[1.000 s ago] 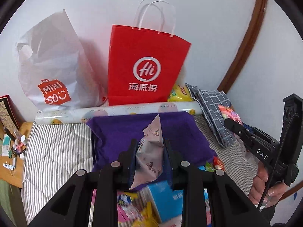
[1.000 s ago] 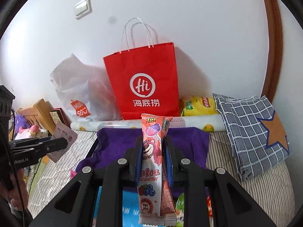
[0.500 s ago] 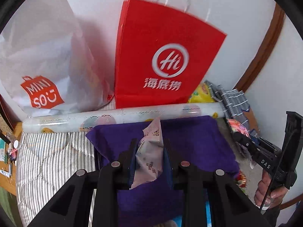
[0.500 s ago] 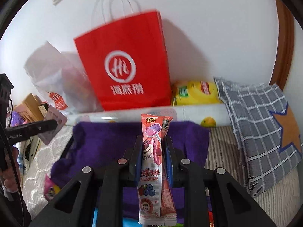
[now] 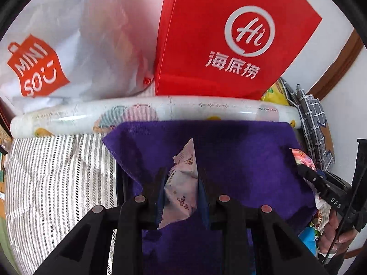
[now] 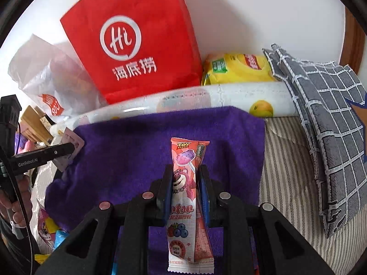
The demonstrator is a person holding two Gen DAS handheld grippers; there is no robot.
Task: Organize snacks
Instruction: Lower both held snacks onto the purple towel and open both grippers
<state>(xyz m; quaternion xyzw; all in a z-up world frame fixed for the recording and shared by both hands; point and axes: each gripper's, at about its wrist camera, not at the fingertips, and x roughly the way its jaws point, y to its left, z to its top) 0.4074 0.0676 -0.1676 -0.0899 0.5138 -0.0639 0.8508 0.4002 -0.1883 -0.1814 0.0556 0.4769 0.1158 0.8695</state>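
My left gripper [image 5: 181,174] is shut on a small pale pink snack packet [image 5: 182,183] and holds it above a purple cloth [image 5: 240,155]. My right gripper [image 6: 184,171] is shut on a long pink Toy Story snack stick [image 6: 185,197], also above the purple cloth [image 6: 128,151]. The left gripper also shows in the right wrist view [image 6: 71,147], at the left, with its packet [image 6: 70,146]. The right gripper [image 5: 305,171] shows at the right edge of the left wrist view.
A red paper bag [image 6: 137,41] and a white Miniso plastic bag [image 5: 57,52] stand against the wall. A printed roll [image 5: 160,112] lies in front of them. A yellow snack bag [image 6: 238,68] and a grey checked pillow [image 6: 325,119] are right. Loose snacks [image 6: 50,229] lie low left.
Both grippers have moved forward over the purple cloth toward the bags at the wall, each still holding its snack. The pile of snacks has dropped out of the lower view.
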